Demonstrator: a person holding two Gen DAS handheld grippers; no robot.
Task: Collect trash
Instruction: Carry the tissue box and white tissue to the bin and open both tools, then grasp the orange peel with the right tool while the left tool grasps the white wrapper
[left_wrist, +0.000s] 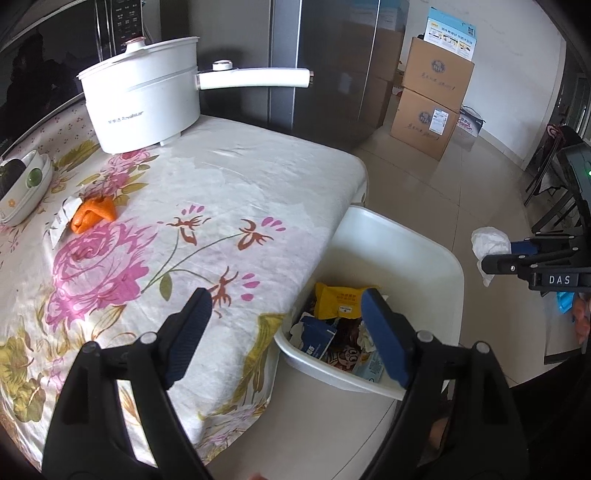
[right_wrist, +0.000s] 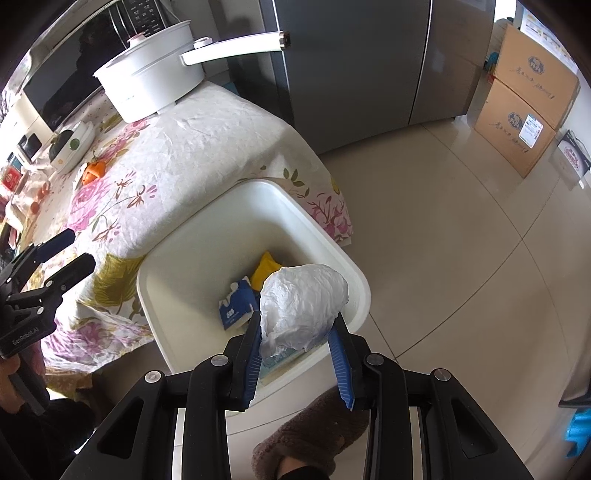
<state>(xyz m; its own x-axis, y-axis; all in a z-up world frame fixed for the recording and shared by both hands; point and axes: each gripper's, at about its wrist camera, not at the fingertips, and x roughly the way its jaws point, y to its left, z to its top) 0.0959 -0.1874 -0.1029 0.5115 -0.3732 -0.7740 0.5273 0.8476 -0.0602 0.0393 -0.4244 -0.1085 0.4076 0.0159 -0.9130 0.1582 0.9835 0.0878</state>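
Note:
A white trash bin (left_wrist: 421, 258) (right_wrist: 207, 236) stands on the floor against the table's corner and holds several wrappers, among them a yellow packet (left_wrist: 341, 301). My right gripper (right_wrist: 297, 328) is shut on a crumpled white tissue (right_wrist: 303, 304) and holds it above the bin's near rim; it also shows in the left wrist view (left_wrist: 489, 243). My left gripper (left_wrist: 286, 306) is open and empty above the table edge beside the bin. An orange peel (left_wrist: 92, 214) (right_wrist: 93, 171) lies on a white wrapper (left_wrist: 61, 219) on the floral tablecloth.
A white electric pot (left_wrist: 144, 103) with a long handle stands at the table's far end. Stacked white bowls (left_wrist: 24, 184) sit at the left. Cardboard boxes (left_wrist: 430, 99) stand by the wall past a grey fridge (right_wrist: 351, 74). A brown slipper (right_wrist: 306, 435) is under my right gripper.

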